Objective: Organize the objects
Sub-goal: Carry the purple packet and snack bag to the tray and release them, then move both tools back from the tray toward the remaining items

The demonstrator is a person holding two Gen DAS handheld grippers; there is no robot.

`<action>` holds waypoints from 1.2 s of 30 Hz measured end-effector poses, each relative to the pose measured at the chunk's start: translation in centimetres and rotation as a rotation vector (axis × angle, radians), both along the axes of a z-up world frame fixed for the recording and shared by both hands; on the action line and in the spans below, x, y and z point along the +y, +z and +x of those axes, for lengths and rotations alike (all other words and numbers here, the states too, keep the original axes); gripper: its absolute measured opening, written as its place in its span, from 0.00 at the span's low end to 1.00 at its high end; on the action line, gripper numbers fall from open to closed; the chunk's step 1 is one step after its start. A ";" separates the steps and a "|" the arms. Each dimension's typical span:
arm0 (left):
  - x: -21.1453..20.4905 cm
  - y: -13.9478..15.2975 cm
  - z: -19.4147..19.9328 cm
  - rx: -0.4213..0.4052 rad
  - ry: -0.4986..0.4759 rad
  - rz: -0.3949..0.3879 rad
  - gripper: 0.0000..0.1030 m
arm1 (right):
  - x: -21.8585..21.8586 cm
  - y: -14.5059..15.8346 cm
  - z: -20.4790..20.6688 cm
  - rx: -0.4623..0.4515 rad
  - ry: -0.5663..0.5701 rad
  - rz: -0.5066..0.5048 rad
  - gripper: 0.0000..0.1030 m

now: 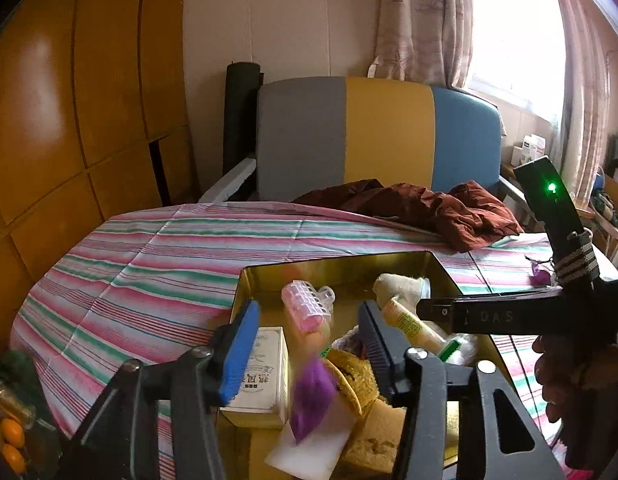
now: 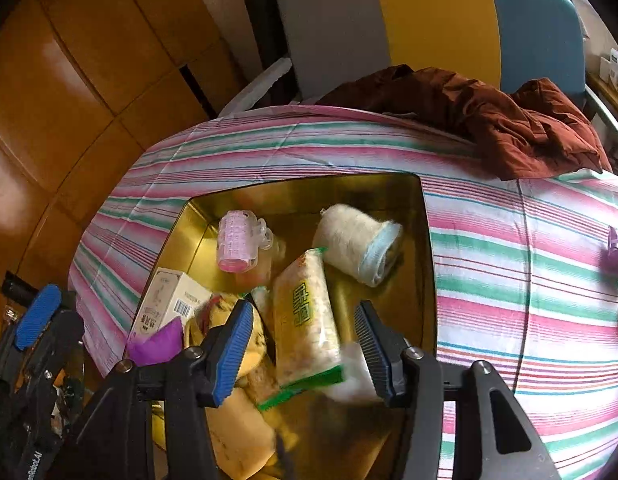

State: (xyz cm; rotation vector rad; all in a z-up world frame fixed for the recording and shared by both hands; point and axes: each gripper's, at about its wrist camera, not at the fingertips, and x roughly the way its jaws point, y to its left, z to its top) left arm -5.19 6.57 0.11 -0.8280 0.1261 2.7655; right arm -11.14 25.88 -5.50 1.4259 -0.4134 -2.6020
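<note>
A gold metal tin [image 1: 341,266] [image 2: 309,188] sits on the striped cloth and holds a pink hair roller [image 1: 307,306] [image 2: 239,246], a white yarn roll [image 1: 401,286] [image 2: 359,242], a yellow snack packet [image 2: 307,320] [image 1: 411,324], a white carton [image 1: 261,376] [image 2: 169,304], a purple tuft [image 1: 311,394] [image 2: 159,344] and yellow sponges [image 2: 237,428]. My left gripper [image 1: 305,354] is open above the tin; the blurred purple tuft is below its jaws. My right gripper [image 2: 305,354] is open above the tin, with the snack packet between its fingers, blurred.
A crumpled brown garment [image 1: 433,206] [image 2: 509,120] lies at the table's far edge before a grey, yellow and blue chair [image 1: 381,132]. A small purple item [image 2: 617,254] lies on the cloth at right. Wooden panels [image 1: 69,120] stand on the left. Oranges [image 1: 11,440] sit at lower left.
</note>
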 end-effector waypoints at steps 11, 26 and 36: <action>0.2 1.5 1.3 0.067 -0.002 -0.019 0.60 | 0.6 0.8 2.7 0.033 -0.040 0.024 0.52; 1.2 3.4 3.7 0.133 -0.045 -0.039 0.63 | 1.0 2.0 5.4 0.086 -0.063 0.060 0.52; 2.5 3.6 4.7 0.146 -0.078 -0.060 0.64 | 2.6 2.2 6.5 0.101 -0.097 0.056 0.52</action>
